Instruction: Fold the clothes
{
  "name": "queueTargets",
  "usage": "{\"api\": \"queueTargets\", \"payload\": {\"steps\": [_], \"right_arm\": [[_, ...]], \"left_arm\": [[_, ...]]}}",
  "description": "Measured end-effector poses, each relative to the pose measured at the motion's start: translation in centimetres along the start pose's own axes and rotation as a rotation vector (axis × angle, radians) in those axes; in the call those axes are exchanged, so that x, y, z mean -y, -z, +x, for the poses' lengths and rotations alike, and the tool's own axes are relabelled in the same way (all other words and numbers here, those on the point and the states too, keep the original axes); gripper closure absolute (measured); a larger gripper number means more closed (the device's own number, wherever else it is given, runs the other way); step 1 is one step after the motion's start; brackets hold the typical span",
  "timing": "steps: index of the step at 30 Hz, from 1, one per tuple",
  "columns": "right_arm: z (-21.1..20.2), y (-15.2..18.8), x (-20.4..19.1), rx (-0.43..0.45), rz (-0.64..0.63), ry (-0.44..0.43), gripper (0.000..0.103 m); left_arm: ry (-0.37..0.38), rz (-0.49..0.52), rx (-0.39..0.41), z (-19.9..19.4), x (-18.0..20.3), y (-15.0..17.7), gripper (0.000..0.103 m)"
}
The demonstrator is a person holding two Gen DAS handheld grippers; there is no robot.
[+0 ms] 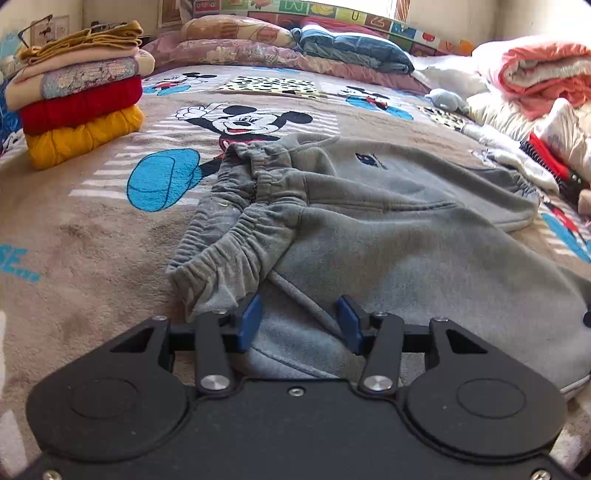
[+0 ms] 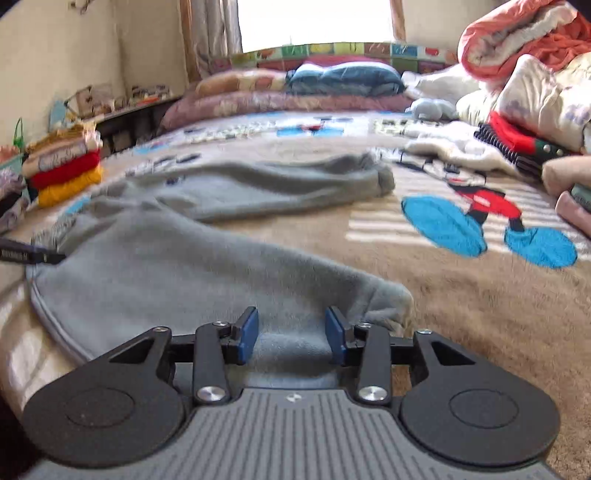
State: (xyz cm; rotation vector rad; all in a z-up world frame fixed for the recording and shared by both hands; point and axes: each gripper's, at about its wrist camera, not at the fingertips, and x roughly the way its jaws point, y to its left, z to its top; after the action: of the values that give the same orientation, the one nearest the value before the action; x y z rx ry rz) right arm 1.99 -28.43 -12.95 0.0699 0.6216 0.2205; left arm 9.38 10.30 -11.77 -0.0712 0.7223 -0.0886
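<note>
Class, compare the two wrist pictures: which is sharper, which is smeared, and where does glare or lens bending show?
Left wrist view: sharp; the folded stack of yellow, red and beige clothes is crisp, though fisheye bends the bed. Right wrist view: motion-smeared across the grey fleece sweatshirt; the bright window is blown out white.

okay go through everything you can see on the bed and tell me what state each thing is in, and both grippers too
Grey sweatpants: unfolded, spread across the blanket.
Stack of clothes: folded, piled neatly.
Left gripper: open, over the grey fabric.
Right gripper: open, over the grey fabric.
Pink quilt: bundled up loosely.
</note>
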Motion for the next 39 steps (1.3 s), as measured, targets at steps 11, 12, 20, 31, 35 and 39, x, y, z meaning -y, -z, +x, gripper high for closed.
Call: {"api": "queueTargets", "payload": {"steps": [11, 12, 20, 31, 35, 39], "right_arm": [[-3.9, 1.0, -2.5, 0.158, -0.232, 0.026, 0.042], [-4.1, 0.8, -1.9, 0.163, -0.185, 0.025, 0.042], [-2.6, 2.5, 1.5, -0.027, -0.048, 0.117, 0.034], [-6.1, 1.7, -1.3, 0.244, -0.220, 0.067, 0.038], [-4.1, 1.3, -3.0, 0.202, -0.261, -0.038, 0.040], [-1.4, 1.5, -3.8, 0.036, -0.238, -0.046, 0.038]], "left_arm": [[0.220, 0.195, 0.153, -4.7, 7.7, 1.0, 0.058], [0.257, 0.257, 0.167, -5.1, 9.7, 1.4, 0.058], [0.385, 0.474, 0.091, -3.2, 19.4, 4.8, 0.059], [0.222, 0.224, 0.192, -4.1, 12.6, 2.6, 0.061], [0.025, -0.072, 0.172, -3.2, 5.1, 1.2, 0.061], [-0.127, -0.245, 0.076, -2.1, -0.6, 1.1, 0.087]]}}
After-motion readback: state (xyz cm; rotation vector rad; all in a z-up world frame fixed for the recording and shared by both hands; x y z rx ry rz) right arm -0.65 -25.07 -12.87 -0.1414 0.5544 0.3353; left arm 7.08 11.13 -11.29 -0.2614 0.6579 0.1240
